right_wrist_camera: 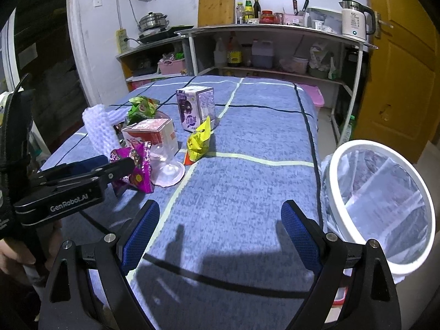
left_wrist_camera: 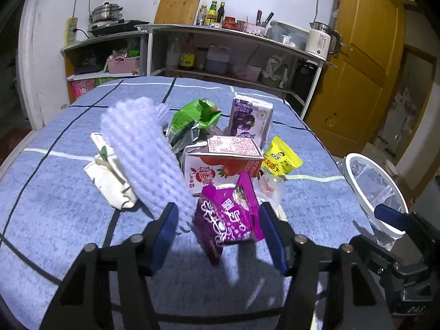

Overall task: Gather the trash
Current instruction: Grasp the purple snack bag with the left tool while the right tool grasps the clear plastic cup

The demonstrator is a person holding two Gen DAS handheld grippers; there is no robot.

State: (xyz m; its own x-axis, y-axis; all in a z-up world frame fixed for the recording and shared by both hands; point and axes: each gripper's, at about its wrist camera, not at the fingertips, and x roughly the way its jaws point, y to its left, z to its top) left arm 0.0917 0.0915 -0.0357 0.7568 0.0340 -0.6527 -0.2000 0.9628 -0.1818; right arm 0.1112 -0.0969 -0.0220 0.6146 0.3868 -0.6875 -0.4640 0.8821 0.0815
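A heap of trash lies on the blue checked cloth (left_wrist_camera: 55,192). Its nearest piece is a purple snack wrapper (left_wrist_camera: 228,217), standing on edge between the fingers of my left gripper (left_wrist_camera: 218,209). Those jaws stand apart around the wrapper; the right pad is at its edge and the left pad is clear of it. Behind the wrapper are a white foam net (left_wrist_camera: 145,159), a red-and-white carton (left_wrist_camera: 220,165), a yellow packet (left_wrist_camera: 280,156), a green wrapper (left_wrist_camera: 198,115) and a purple carton (left_wrist_camera: 250,118). My right gripper (right_wrist_camera: 220,209) hangs open over bare cloth.
A white-rimmed bin (right_wrist_camera: 368,143) lined with a clear bag stands off the table's right edge. A clear plastic cup (right_wrist_camera: 165,165) lies tipped beside the heap, and a crumpled white bag (left_wrist_camera: 107,170) sits at its left. Kitchen shelves (right_wrist_camera: 275,30) run along the far wall.
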